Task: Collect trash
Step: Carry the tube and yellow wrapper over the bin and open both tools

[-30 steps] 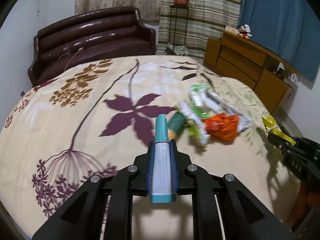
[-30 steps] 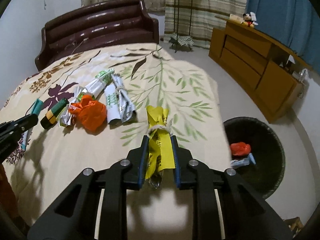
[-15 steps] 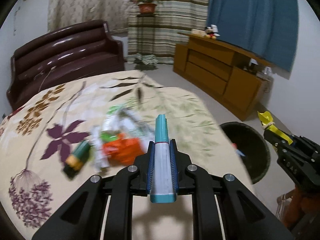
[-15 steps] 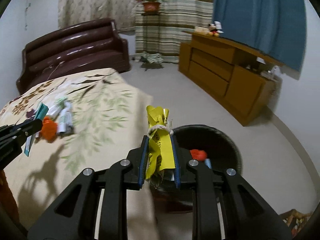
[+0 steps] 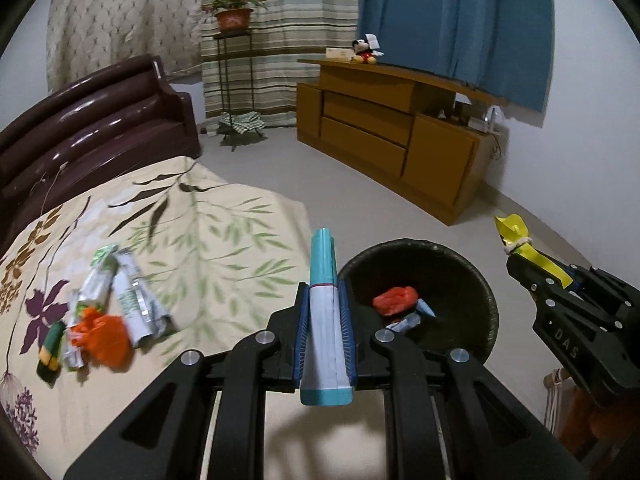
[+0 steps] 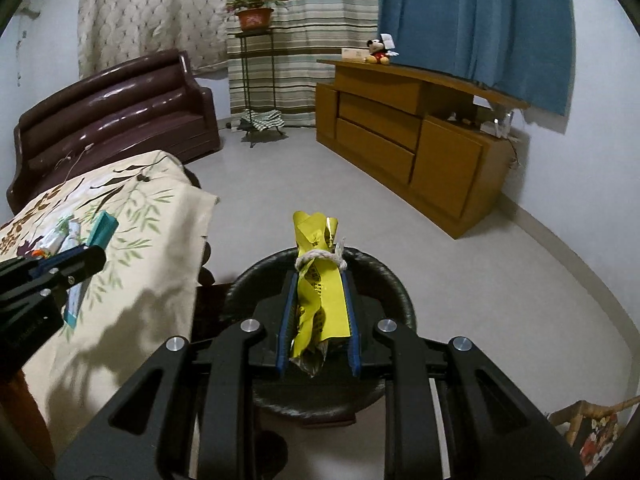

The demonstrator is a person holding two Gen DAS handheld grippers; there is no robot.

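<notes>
My left gripper (image 5: 323,292) is shut on a teal and white tube box (image 5: 325,320), held above the bed's edge just left of the black bin (image 5: 472,280). The bin holds a red wad (image 5: 395,299) and a small wrapper. My right gripper (image 6: 318,280) is shut on a yellow wrapper tied with string (image 6: 320,280), hovering over the black bin (image 6: 392,280). In the left wrist view the right gripper (image 5: 520,264) shows at the right. Several wrappers, among them an orange bag (image 5: 105,340), a silver-green wrapper (image 5: 134,300) and a green-yellow tube (image 5: 51,346), lie on the bedspread (image 5: 224,232).
A dark brown sofa (image 6: 116,120) stands behind the bed. A wooden cabinet (image 6: 408,136) lines the right wall, with a plant stand (image 6: 256,80) by the striped curtain. Grey floor (image 6: 500,280) spreads around the bin. A wicker stool (image 6: 592,436) sits at bottom right.
Both grippers have swung rightward from over the bed's trash pile to the bin, each still holding its item. The trash pile has slid to the left in both views.
</notes>
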